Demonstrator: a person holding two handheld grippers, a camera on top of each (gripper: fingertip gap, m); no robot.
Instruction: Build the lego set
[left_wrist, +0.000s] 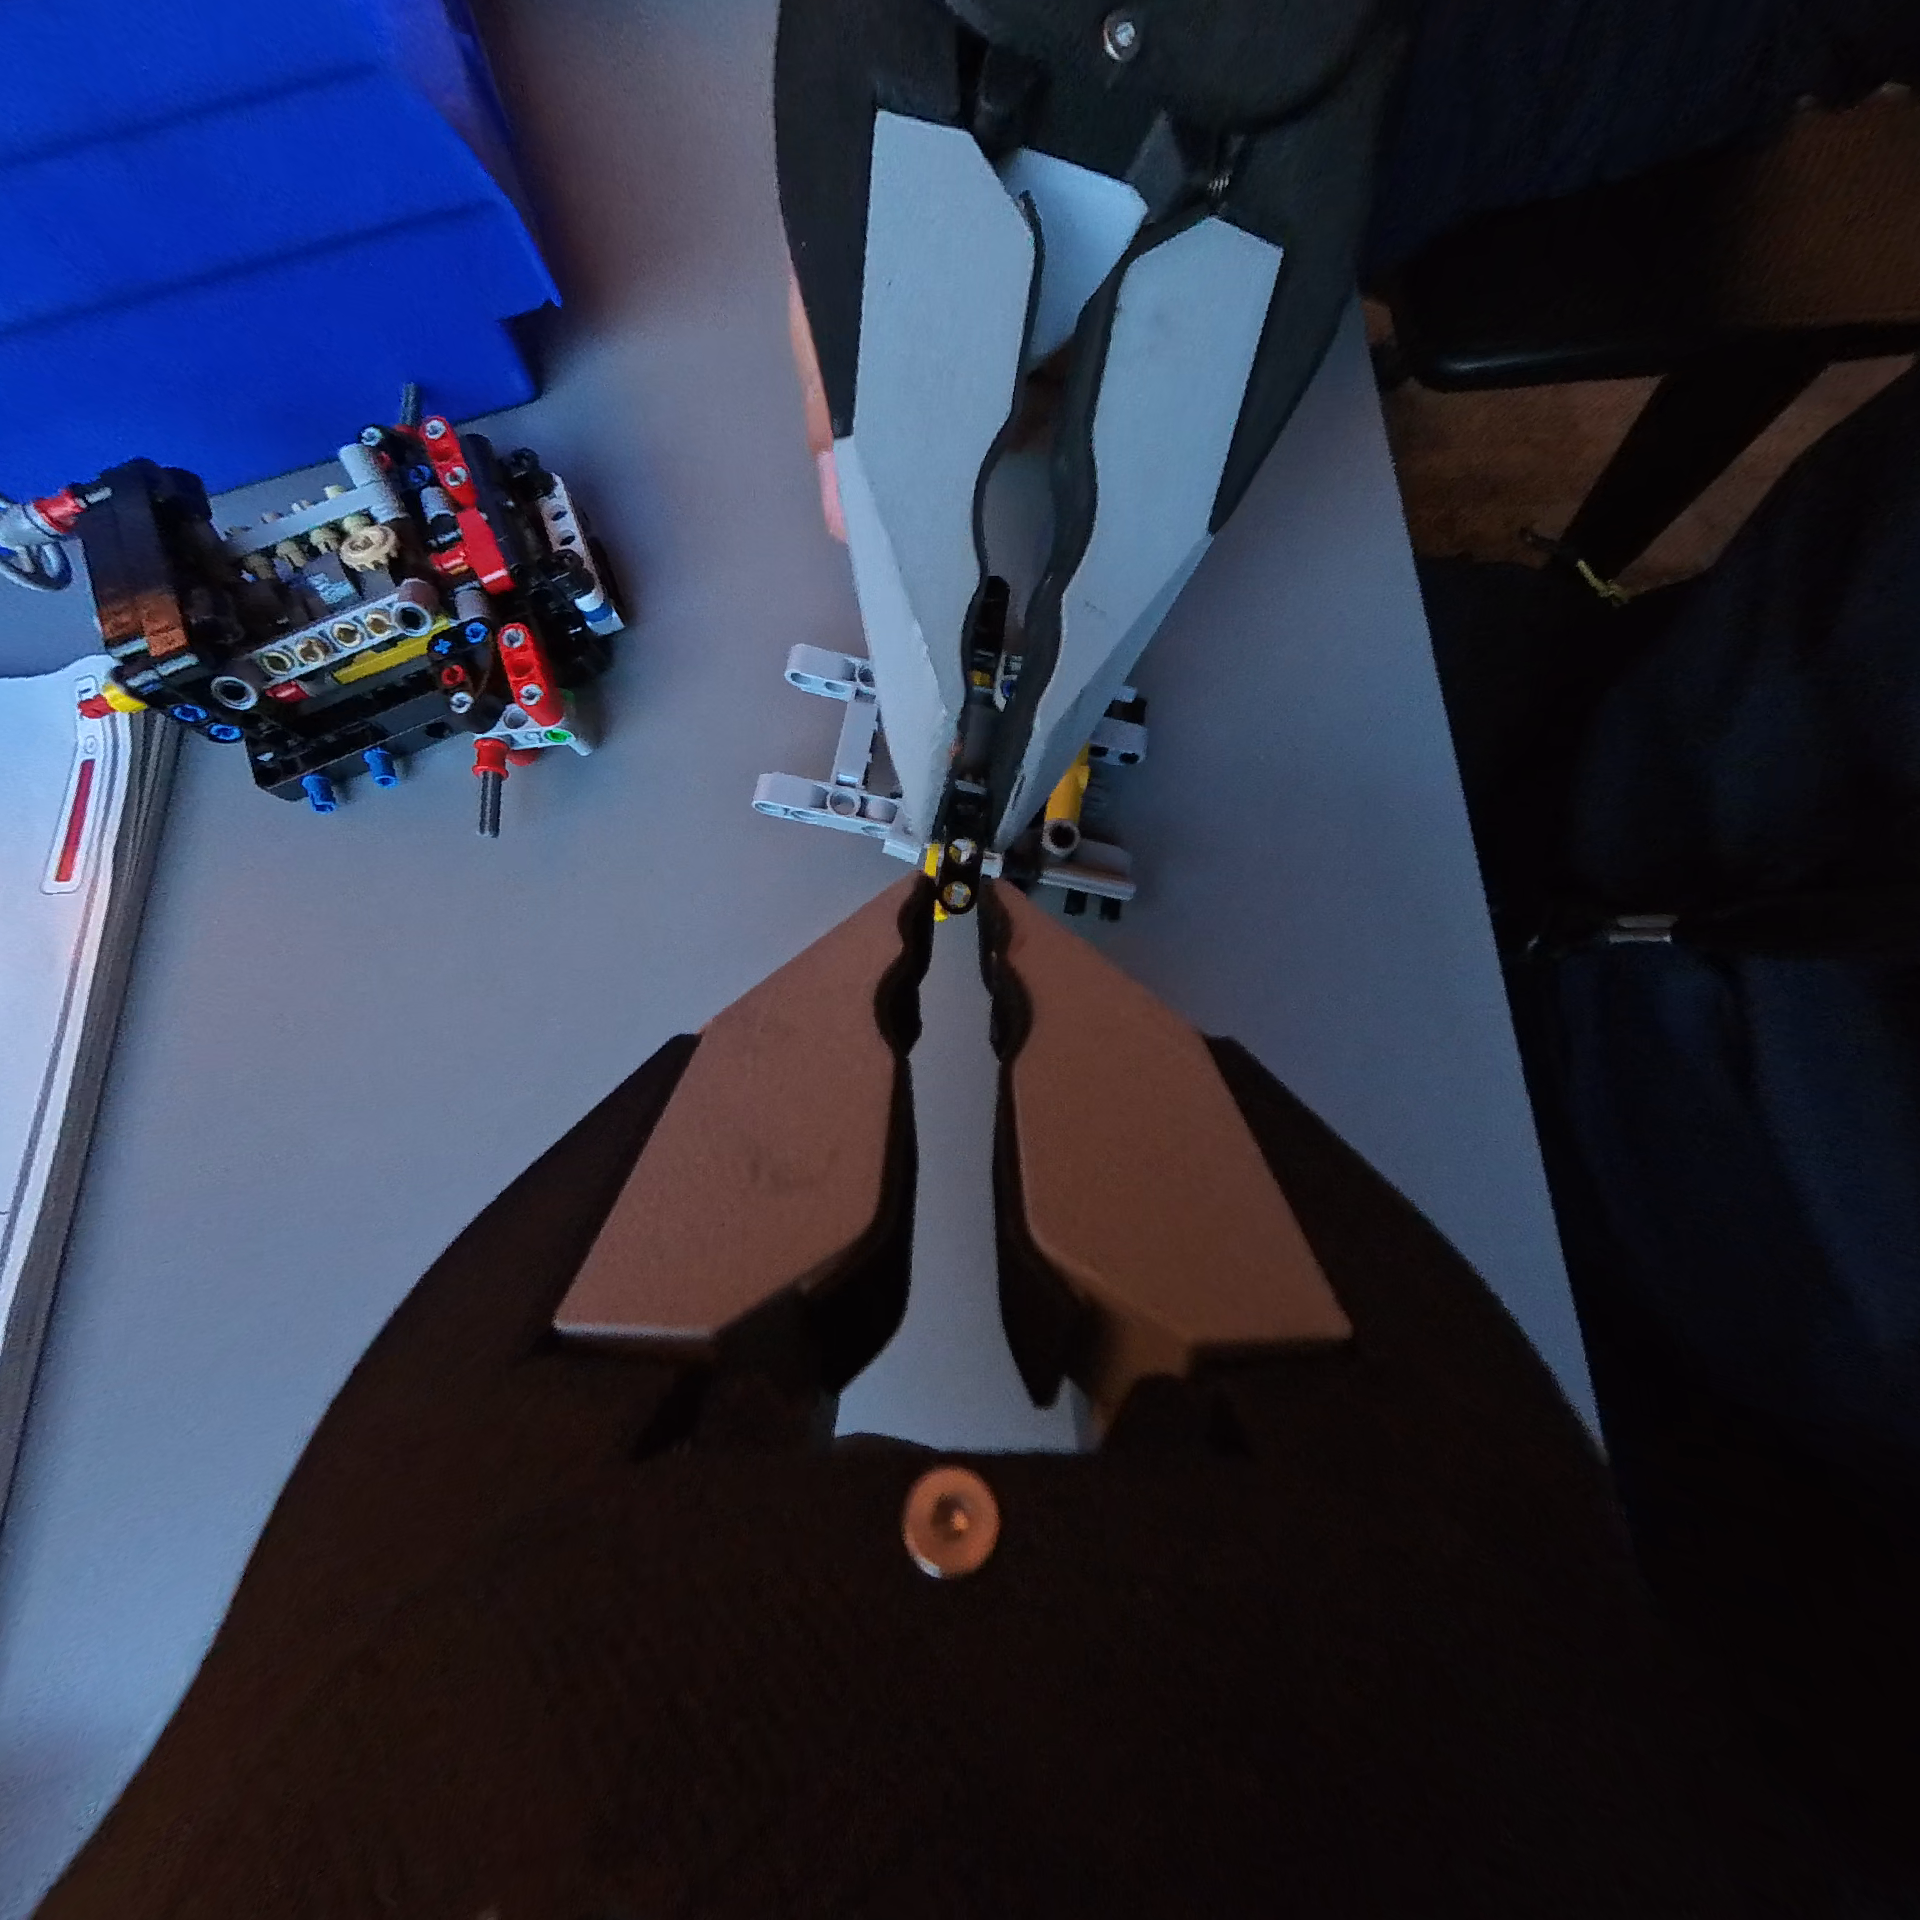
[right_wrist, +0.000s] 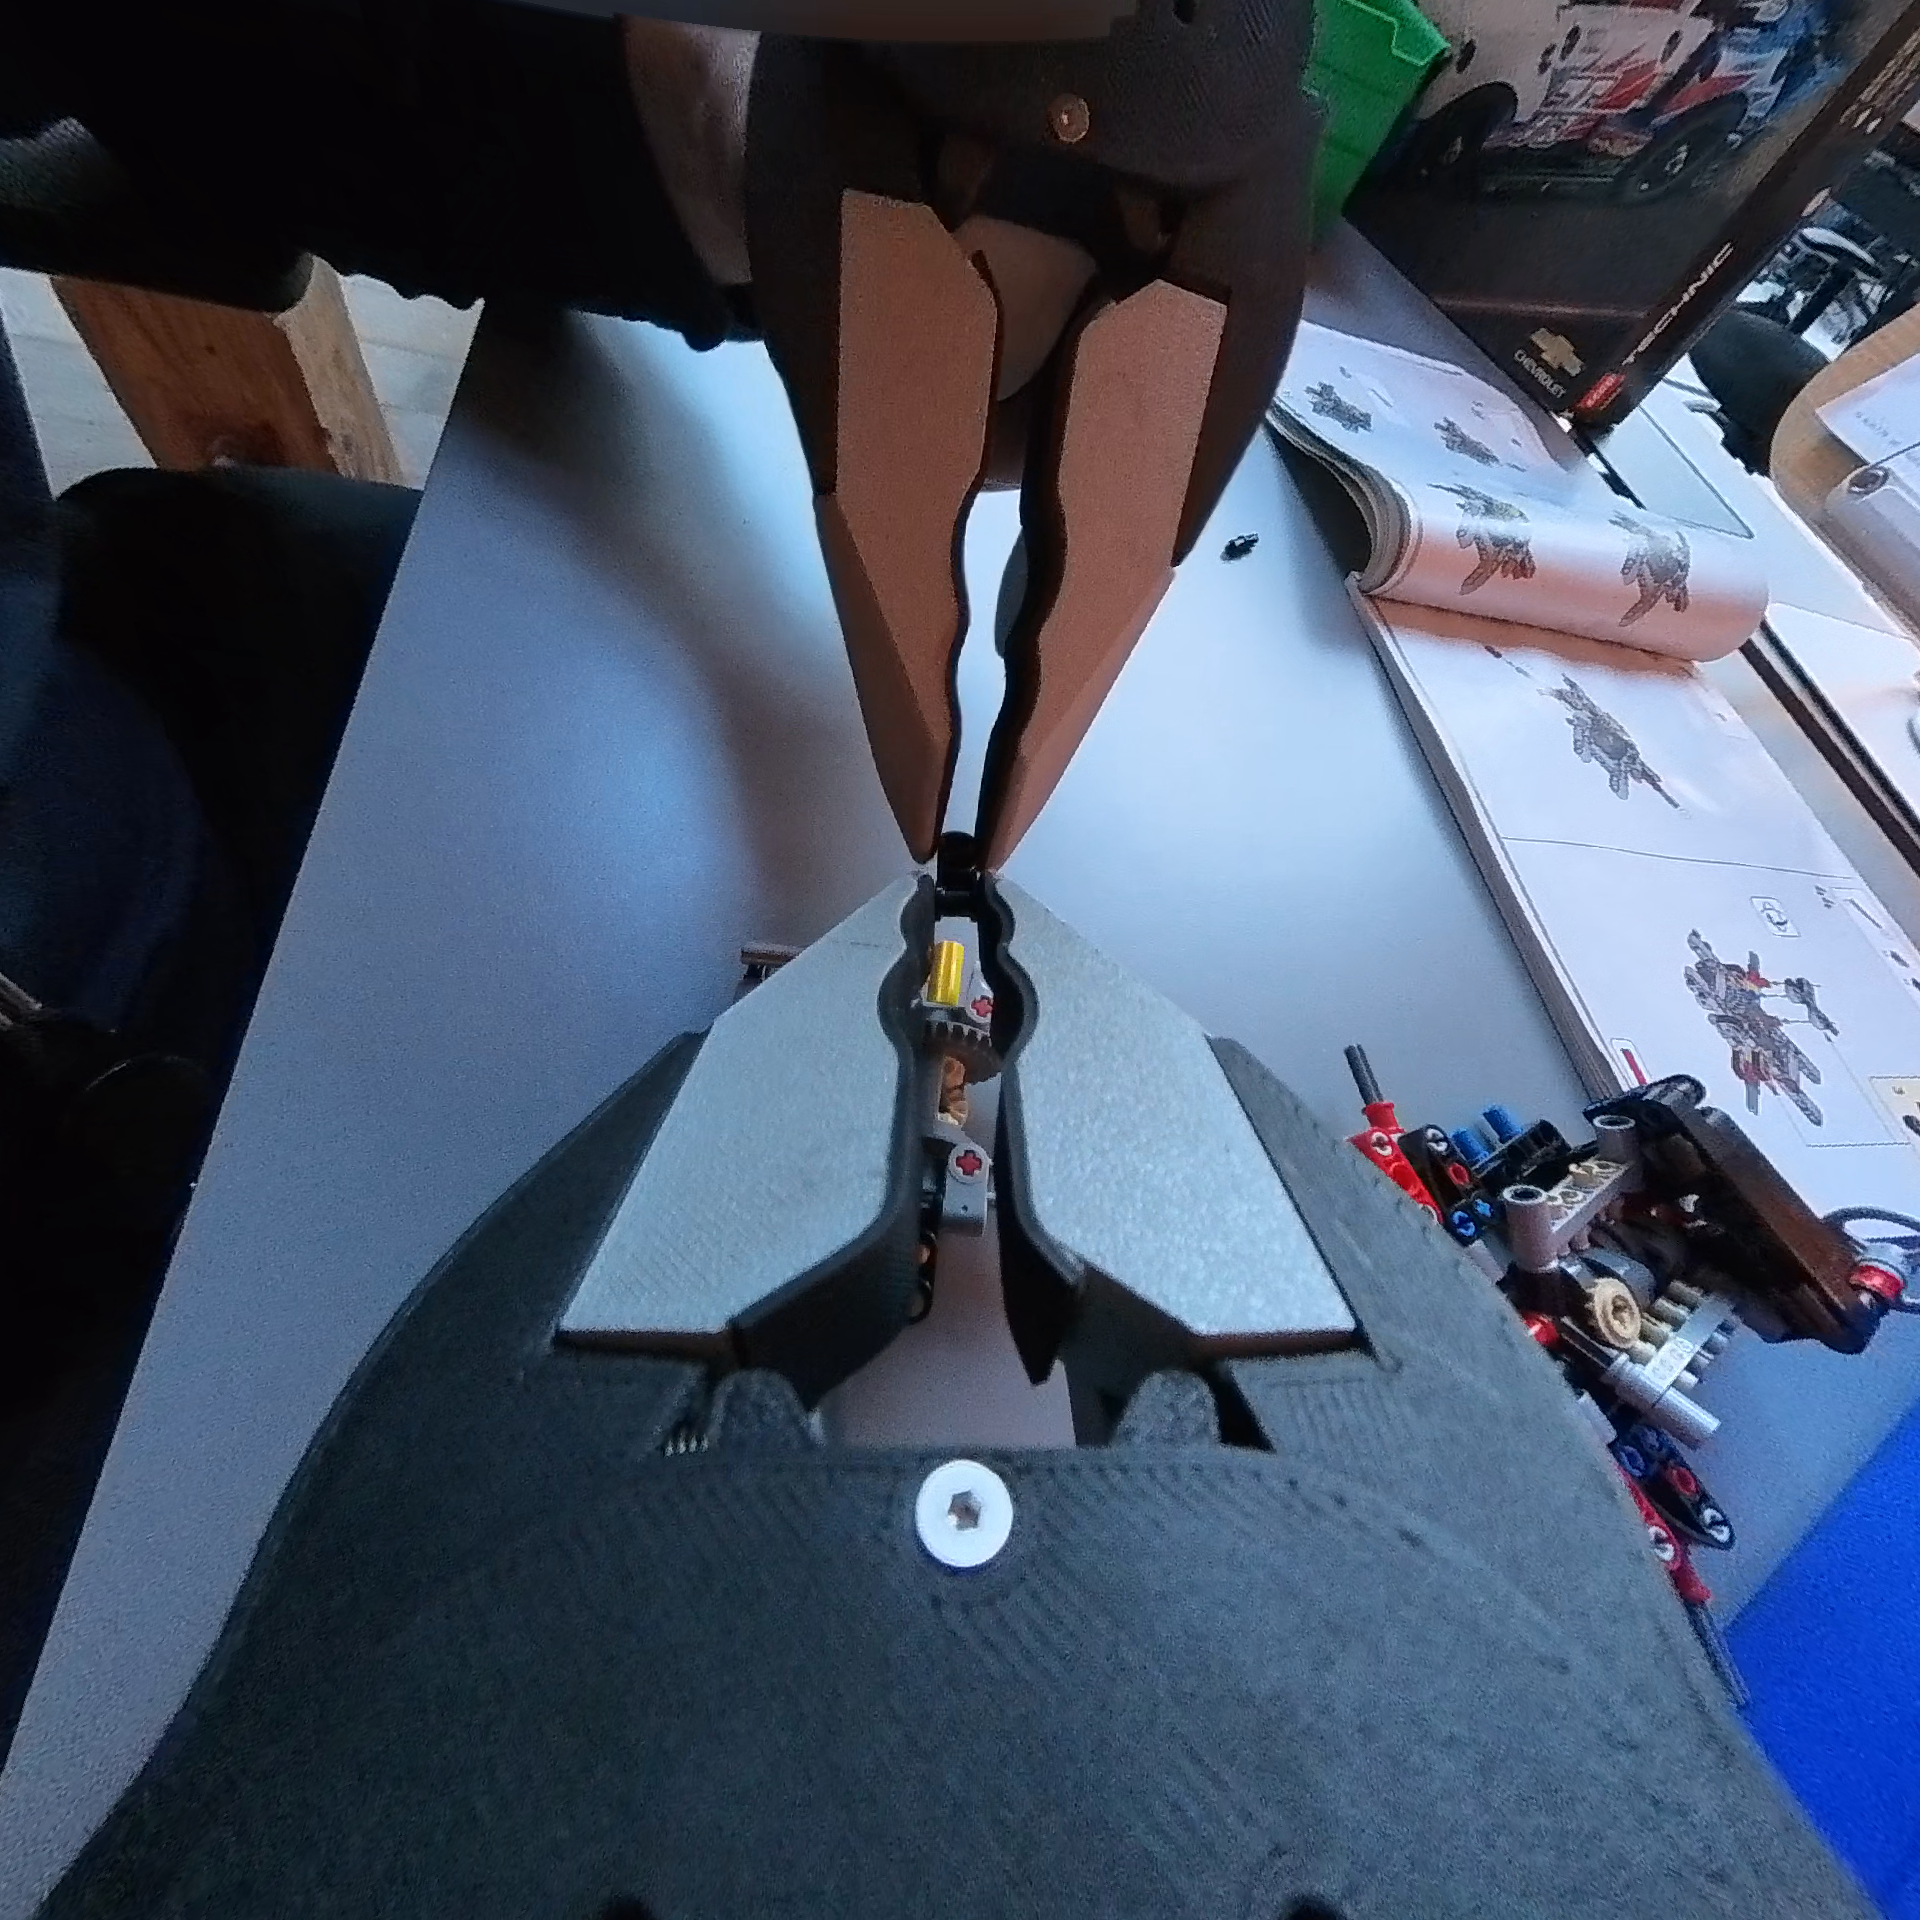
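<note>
Both grippers, left (left_wrist: 951, 914) and right (right_wrist: 956, 899), pinch one black beam (left_wrist: 958, 878) (tip to tip).

1. We see dim, bluish light in the left wrist view; the hand-held gripper (left_wrist: 951, 914) body at the bottom sinks into near black.
2. The right side of that view, beyond the counter (left_wrist: 416, 1039) edge, is almost lost in darkness.
3. The right wrist view is brighter, and the instruction booklet (right_wrist: 1621, 727) looks pale and slightly washed out.
4. We note a soft curved shadow across the counter in the right wrist view.
5. Both views bend straight edges toward the corners, as wide lenses do.
6. The brick assembly (left_wrist: 353, 613) stays fairly sharp, while the nearest fingers (left_wrist: 790, 1143) look soft.
</note>
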